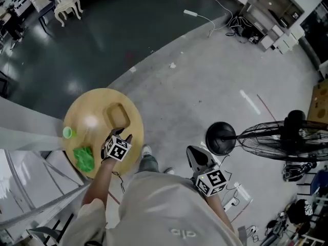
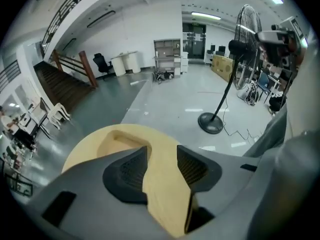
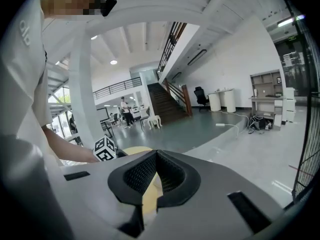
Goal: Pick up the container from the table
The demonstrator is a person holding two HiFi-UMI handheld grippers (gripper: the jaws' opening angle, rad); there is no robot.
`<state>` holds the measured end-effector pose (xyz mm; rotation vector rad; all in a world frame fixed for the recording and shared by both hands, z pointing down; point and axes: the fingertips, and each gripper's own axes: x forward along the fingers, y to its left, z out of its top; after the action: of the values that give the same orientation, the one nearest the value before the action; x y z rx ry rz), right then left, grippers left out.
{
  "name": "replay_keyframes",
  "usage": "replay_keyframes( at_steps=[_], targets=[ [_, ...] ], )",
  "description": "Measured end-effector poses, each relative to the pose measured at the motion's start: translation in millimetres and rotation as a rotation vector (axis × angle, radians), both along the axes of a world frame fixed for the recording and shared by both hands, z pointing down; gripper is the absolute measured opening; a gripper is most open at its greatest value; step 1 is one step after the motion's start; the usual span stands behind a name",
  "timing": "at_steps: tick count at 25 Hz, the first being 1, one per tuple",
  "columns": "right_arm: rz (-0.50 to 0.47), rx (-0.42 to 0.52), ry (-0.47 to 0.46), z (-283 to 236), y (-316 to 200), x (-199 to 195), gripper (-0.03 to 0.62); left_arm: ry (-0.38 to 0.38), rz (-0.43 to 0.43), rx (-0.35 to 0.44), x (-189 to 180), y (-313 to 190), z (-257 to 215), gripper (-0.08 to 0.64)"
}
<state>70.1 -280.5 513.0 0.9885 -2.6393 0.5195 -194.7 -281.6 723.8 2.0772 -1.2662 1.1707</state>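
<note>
A shallow tan rectangular container [image 1: 118, 116] sits on the round wooden table [image 1: 89, 106], towards its far side. My left gripper [image 1: 122, 134] hovers over the table's near right part, just short of the container. In the left gripper view its jaws [image 2: 162, 151] stand open with only the table top [image 2: 82, 151] showing between them, and the container [image 2: 120, 140] lies just beyond the left fingertip. My right gripper [image 1: 193, 152] hangs over the grey floor to the right of the table. Its fingertips [image 3: 156, 156] meet, with nothing between them.
A small green cup [image 1: 67, 132] and a crumpled green thing [image 1: 83, 159] lie at the table's left and near edges. A standing fan [image 1: 287, 135] with a round black base [image 1: 221, 137] is on the floor at the right. White railings run along the left.
</note>
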Motion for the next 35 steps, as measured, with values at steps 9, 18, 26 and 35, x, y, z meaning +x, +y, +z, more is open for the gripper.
replay_keyframes(
  at_steps=[9, 18, 26, 35],
  targets=[
    [0.096, -0.047, 0.082, 16, -41, 5, 0.023, -0.14, 0.091, -0.127, -36, -38, 78, 0.247],
    [0.162, -0.078, 0.125, 30, -49, 23, 0.024, -0.165, 0.124, -0.229, -39, -46, 129, 0.203],
    [0.188, -0.077, 0.123, 33, -47, 34, 0.023, -0.188, 0.138, -0.203, -31, -53, 130, 0.025],
    [0.146, -0.057, 0.095, 32, -44, 33, 0.023, -0.15, 0.108, -0.131, -15, -57, 85, 0.023]
  ],
)
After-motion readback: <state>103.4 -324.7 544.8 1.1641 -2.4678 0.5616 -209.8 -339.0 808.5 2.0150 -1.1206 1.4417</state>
